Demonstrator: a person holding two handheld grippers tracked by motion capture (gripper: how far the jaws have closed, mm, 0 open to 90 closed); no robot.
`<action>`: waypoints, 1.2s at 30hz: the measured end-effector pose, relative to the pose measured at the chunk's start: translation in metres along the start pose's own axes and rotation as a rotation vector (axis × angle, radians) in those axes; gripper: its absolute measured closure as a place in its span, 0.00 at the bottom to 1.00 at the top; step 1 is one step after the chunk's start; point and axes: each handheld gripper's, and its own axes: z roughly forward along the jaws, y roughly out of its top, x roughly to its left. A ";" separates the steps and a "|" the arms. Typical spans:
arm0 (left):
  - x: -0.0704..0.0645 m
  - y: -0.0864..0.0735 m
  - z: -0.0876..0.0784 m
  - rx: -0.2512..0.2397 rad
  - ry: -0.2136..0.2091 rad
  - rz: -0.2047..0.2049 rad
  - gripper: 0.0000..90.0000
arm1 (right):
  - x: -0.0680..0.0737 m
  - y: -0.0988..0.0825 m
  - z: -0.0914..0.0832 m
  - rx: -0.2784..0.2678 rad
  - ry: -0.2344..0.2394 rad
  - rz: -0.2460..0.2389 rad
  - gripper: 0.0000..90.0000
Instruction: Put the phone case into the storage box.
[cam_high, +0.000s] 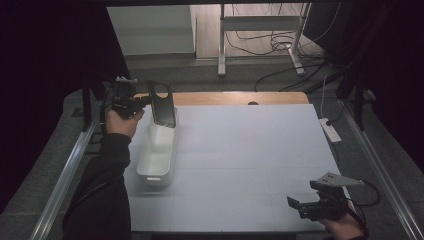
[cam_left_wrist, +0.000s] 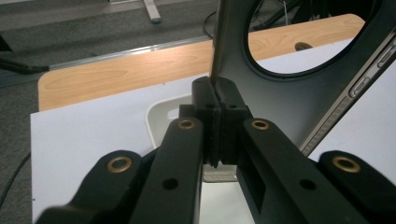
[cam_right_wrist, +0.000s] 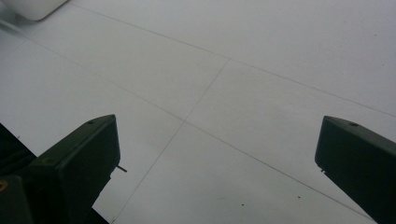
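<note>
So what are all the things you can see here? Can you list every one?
phone case: one, black with a big round hole, held upright over the far end of the bin
bin: one, white, long, on the left side of the table
table: one, white top with a wooden strip along the far edge
power strip: one, white, off the table's right edge
metal stand: one, grey, on the floor beyond the table, with cables around it
left gripper: one, black, jaws shut on the phone case's edge
right gripper: one, black, jaws open, low over the table's near right corner
sleeve: one, black, on the left arm
</note>
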 end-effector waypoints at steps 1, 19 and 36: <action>0.001 0.000 0.000 -0.001 0.002 0.000 0.99 | 0.000 0.000 0.000 0.001 0.001 0.000 0.00; 0.016 -0.003 0.021 -0.012 0.029 -0.040 0.99 | 0.000 0.000 0.000 0.008 -0.001 -0.001 0.00; 0.024 -0.005 0.042 -0.012 0.062 -0.052 0.99 | -0.001 0.001 0.002 0.021 0.008 0.006 0.00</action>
